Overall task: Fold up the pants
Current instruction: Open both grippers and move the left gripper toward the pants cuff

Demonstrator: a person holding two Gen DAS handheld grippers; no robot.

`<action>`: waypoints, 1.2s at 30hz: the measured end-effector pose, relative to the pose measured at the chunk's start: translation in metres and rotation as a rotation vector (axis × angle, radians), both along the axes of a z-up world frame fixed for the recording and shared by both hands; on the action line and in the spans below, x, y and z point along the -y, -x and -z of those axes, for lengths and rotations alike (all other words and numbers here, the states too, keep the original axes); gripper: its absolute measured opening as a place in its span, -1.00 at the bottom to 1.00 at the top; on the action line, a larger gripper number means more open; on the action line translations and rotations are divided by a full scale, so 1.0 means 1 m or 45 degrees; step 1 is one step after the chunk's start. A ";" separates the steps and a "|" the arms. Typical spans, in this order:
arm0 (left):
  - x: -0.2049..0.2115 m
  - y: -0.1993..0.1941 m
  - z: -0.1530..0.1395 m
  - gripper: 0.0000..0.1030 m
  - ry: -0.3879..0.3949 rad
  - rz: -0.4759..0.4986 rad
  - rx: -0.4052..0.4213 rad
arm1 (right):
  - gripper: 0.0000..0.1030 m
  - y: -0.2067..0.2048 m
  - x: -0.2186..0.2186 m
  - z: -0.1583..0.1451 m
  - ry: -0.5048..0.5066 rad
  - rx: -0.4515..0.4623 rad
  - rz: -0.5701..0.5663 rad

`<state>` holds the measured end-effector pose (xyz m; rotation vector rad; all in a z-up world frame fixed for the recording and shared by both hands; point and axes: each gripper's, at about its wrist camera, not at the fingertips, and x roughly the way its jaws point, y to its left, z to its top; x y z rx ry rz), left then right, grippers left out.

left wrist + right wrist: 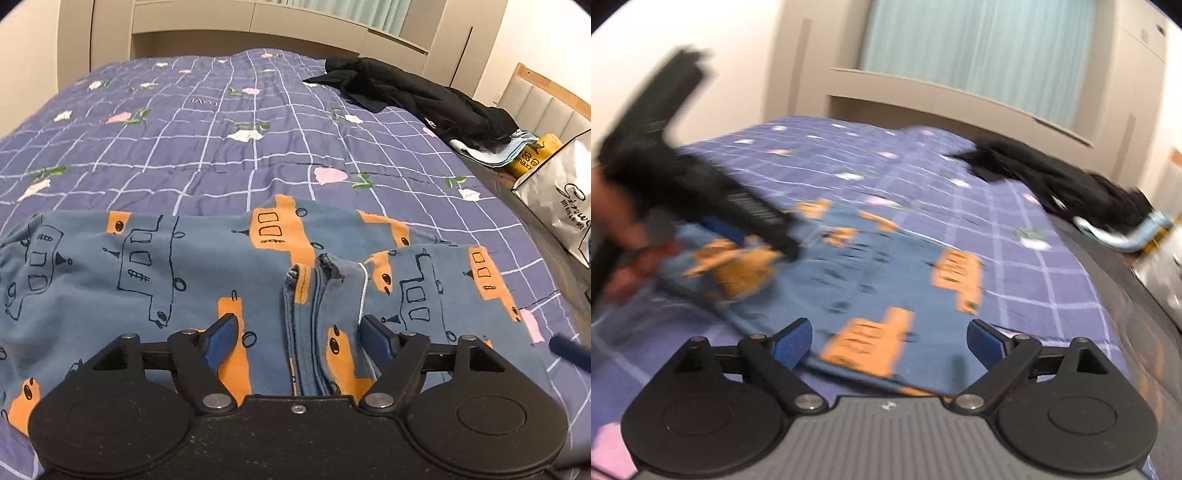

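Blue cotton pants (155,280) printed with orange and outlined vehicles lie spread on the bed's purple grid-patterned floral quilt (207,147), directly beneath both tools. The left tool (301,338) has its blue pads apart over the bunched seam, gripping nothing; the right tool (889,341) likewise stands wide apart above the fabric's near edge. Farther back, a crumpled black garment (413,96) rests near the quilt's right edge.

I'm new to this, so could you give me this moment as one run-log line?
step: fold | item: blue cotton pants with orange car print, on purple checked quilt | left gripper: open over pants | right gripper: open
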<state>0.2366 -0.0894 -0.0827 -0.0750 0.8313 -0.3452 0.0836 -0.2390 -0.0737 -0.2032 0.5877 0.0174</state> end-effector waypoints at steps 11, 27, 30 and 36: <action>-0.008 -0.003 0.001 0.70 0.019 -0.053 -0.004 | 0.86 -0.067 0.052 0.010 0.049 -0.019 0.223; -0.093 0.060 -0.022 0.98 0.086 -0.346 0.089 | 0.99 -0.056 -0.002 -0.004 -0.024 0.090 0.027; -0.113 0.070 -0.020 0.98 0.100 -0.437 0.072 | 0.99 -0.053 -0.025 -0.005 -0.040 0.100 -0.021; -0.156 0.072 -0.006 0.99 0.126 -0.613 0.032 | 0.99 -0.047 -0.059 0.004 -0.042 0.052 -0.072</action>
